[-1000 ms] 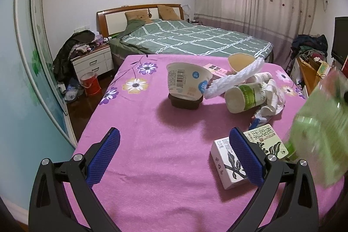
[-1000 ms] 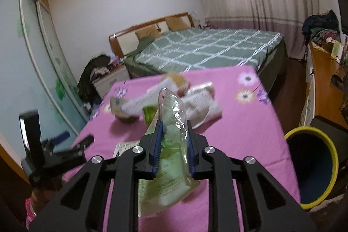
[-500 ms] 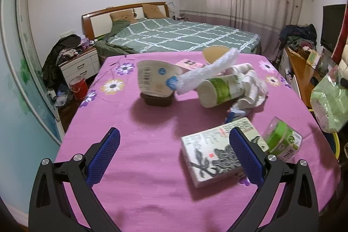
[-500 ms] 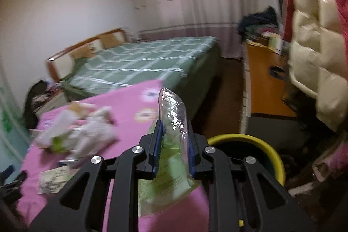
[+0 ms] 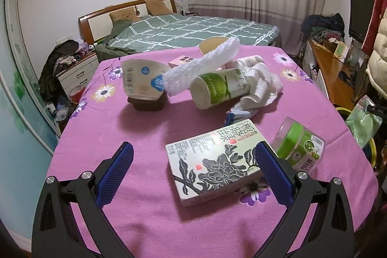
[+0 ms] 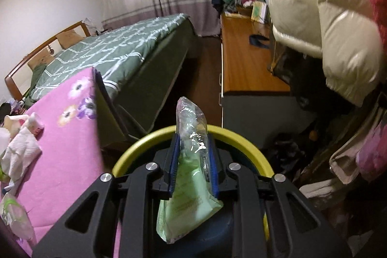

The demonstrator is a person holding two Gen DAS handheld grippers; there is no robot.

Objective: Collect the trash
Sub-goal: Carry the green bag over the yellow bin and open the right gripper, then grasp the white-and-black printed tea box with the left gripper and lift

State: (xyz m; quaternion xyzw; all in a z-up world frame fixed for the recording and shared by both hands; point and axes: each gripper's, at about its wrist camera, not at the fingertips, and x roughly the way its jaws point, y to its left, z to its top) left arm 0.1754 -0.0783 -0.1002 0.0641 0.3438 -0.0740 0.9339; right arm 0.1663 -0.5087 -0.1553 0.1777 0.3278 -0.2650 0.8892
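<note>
Green pouch (image 6: pixel 191 187) upright in R claw (image 6: pixel 192 161)

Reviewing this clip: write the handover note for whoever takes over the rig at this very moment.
Right claw: shut on the green plastic pouch, held over the yellow-rimmed bin; not yet dropped.
Left claw: open, empty, above the pink table.
On the table: printed box, green-label jar, green bottle, paper cup, white cloth.
Next: release the pouch, then collect the trash among these.
</note>
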